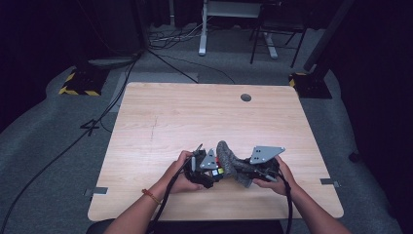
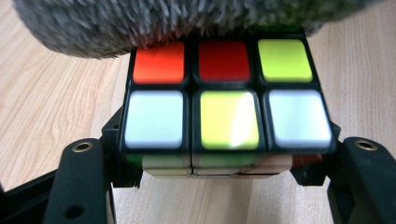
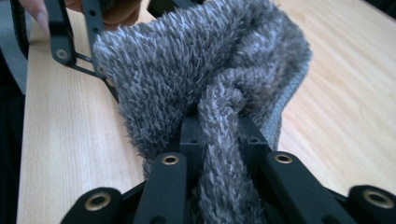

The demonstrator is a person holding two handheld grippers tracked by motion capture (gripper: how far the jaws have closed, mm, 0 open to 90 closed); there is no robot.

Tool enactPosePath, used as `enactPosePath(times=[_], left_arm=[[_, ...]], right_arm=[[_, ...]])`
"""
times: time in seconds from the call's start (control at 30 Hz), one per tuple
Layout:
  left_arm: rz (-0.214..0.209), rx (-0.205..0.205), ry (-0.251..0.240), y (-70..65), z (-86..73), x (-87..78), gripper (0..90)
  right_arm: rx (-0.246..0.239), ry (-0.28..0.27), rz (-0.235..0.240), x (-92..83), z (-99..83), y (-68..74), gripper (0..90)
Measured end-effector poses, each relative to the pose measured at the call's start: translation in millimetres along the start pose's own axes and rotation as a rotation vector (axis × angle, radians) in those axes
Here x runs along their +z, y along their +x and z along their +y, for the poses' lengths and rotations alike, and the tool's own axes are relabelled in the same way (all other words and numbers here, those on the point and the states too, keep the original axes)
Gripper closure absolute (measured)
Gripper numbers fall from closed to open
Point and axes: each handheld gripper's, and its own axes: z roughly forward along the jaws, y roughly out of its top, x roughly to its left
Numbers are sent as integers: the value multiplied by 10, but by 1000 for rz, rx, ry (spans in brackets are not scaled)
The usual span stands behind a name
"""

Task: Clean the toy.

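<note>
A Rubik's cube (image 2: 224, 116) with white, yellow, red and orange tiles sits between my left gripper's black jaws. My left gripper (image 2: 224, 161) is shut on it, just above the wooden table (image 1: 195, 117). A fuzzy grey sock (image 3: 201, 70) drapes over the cube's far edge (image 2: 140, 23). My right gripper (image 3: 222, 135) is shut on a bunched fold of that sock. In the high view both grippers meet near the table's front edge: left gripper (image 1: 208, 171), cube (image 1: 218, 172), sock (image 1: 228, 158) standing up between them, right gripper (image 1: 251, 171).
A round cable hole (image 1: 246, 97) lies near the table's far edge. Beyond the table are grey floor, cables (image 1: 165, 58), a white desk leg (image 1: 202, 29) and two stand bases with yellow-black stripes (image 1: 78, 83). The left hand's fingers (image 3: 116, 11) appear behind the sock.
</note>
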Motion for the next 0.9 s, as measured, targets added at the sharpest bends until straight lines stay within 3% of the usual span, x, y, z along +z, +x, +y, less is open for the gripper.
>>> enactPosePath(times=[0.27,0.7,0.9], left_arm=[[18,5,-6,1,24,-13,336],[52,-51,-1,46,32,-26,337],[37,-16,35,4,61,30,336]], right_arm=[[25,-14,-4,-20,-14,-36,767],[41,-6,7,-40,-102,-17,766],[9,-15,-6,-50,-48,6,764]])
